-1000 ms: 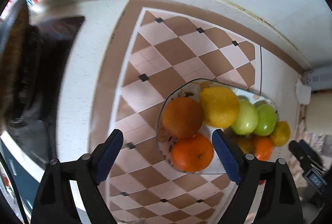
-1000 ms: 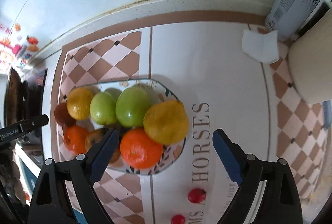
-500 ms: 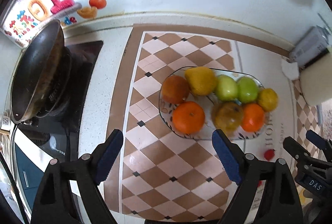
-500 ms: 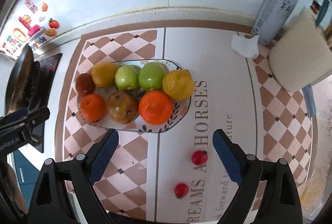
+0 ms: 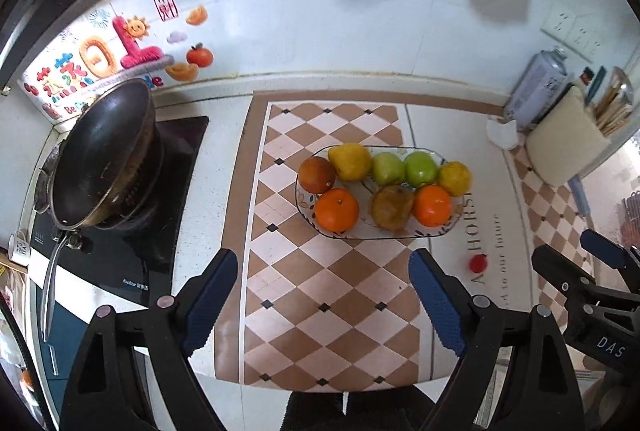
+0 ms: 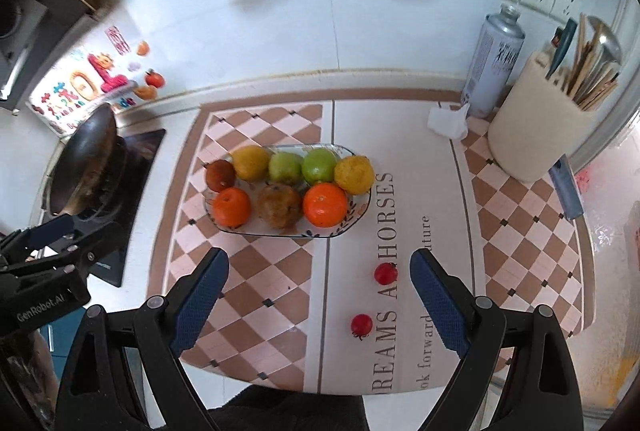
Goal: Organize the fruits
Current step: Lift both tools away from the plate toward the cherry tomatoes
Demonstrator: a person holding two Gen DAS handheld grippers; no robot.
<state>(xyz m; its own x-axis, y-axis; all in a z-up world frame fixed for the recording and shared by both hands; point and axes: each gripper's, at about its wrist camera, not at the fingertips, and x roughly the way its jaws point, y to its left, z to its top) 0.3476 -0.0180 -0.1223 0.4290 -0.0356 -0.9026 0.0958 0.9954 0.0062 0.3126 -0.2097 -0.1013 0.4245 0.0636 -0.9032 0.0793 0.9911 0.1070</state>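
Observation:
A glass plate (image 5: 444, 229) (image 6: 360, 213) on the checkered mat holds several fruits in two rows: oranges (image 5: 337, 210) (image 6: 325, 205), green apples (image 5: 419, 169) (image 6: 319, 165), yellow pears (image 5: 350, 161) (image 6: 354, 174) and a brown pear (image 5: 392, 206) (image 6: 279, 206). Two small red fruits (image 6: 386, 273) (image 6: 361, 324) lie loose on the mat in front of the plate; the left wrist view shows one (image 5: 478, 263). My left gripper (image 5: 323, 295) and right gripper (image 6: 319, 294) hang high above the mat, both open and empty.
A dark wok (image 5: 104, 155) sits on the cooktop (image 5: 132, 259) at the left. At the back right stand a spray can (image 6: 494, 61), a crumpled tissue (image 6: 448, 121) and a cream utensil holder (image 6: 540, 127). The counter's front edge lies just below the grippers.
Both grippers have risen and pulled back from the plate, which now looks smaller and farther off. Their jaws stay open. The fruits have not moved.

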